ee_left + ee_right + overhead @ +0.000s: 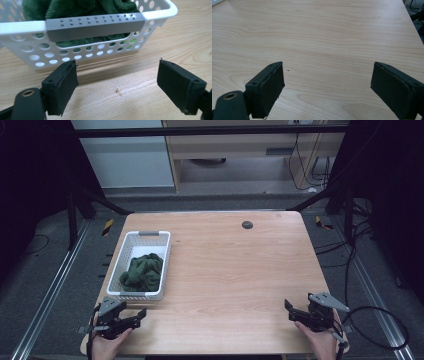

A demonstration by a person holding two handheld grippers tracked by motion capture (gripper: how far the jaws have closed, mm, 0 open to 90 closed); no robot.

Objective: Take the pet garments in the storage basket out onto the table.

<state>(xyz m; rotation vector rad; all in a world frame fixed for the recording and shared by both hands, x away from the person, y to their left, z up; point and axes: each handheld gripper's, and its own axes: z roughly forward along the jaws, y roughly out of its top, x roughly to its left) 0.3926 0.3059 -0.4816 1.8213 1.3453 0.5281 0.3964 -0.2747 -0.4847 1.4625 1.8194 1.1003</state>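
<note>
High view: your light wooden desk (225, 270) sits on a dark grey carpeted floor (45, 270), with metal rails (60, 270) running along both sides. A white perforated basket (131, 245) stands on the desk's left half, near your side, and a dark green cloth (143, 272) is bunched inside it. A small round dark cap (247, 224) sits near the far edge. Your left gripper (131, 316) is at the near left corner, just short of the basket, fingers spread. Your right gripper (291, 310) is at the near right corner, well apart from the basket, fingers spread too. Beyond the desk there is a pale wooden cabinet (240, 150) and a white panel (125, 155); cables (320, 170) hang at the far right. Yellow-black tape marks (107, 226) lie on the floor at both far corners.

Left gripper view: fingers (61, 85) are wide apart and hold nothing, over bare wood. The basket (30, 57) is just ahead, with its grey studded handle (95, 26) facing you and the green cloth (75, 7) piled above the rim.

Right gripper view: fingers (268, 87) are wide apart and hold nothing above plain wood grain (324, 37). The desk edge and cables (415, 15) show at top right.
</note>
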